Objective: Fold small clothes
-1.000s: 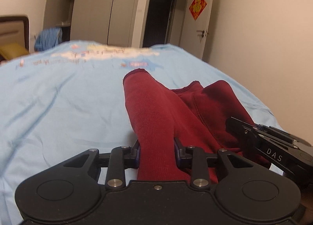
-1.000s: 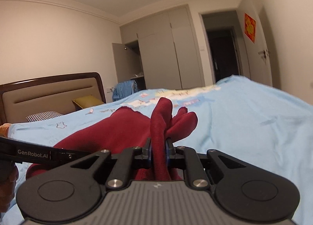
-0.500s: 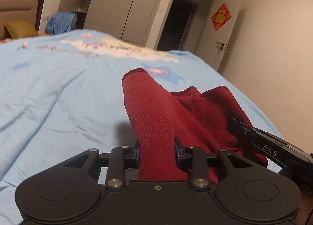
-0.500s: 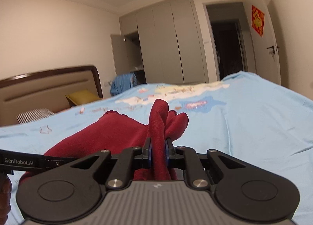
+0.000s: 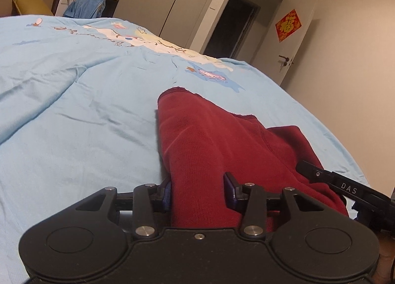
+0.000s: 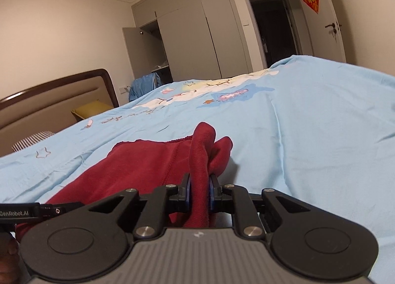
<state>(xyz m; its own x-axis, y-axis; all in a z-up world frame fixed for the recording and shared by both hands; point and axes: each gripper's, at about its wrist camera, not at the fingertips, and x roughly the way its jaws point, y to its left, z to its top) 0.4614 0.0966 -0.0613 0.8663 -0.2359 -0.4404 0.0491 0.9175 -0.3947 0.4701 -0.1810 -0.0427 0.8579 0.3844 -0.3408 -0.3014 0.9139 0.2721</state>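
Your left gripper (image 5: 198, 193) grips a broad fold of the dark red garment (image 5: 222, 150), its fingers (image 5: 229, 191) set fairly wide with cloth filling the gap between them. The garment lies spread across the light blue bedsheet (image 5: 74, 116), one edge raised ahead of your left gripper. At the right, your right gripper (image 6: 199, 191) pinches a thin upright ridge of the same garment, fingers (image 6: 187, 191) nearly together, while the rest of the cloth rests on the sheet between both tools
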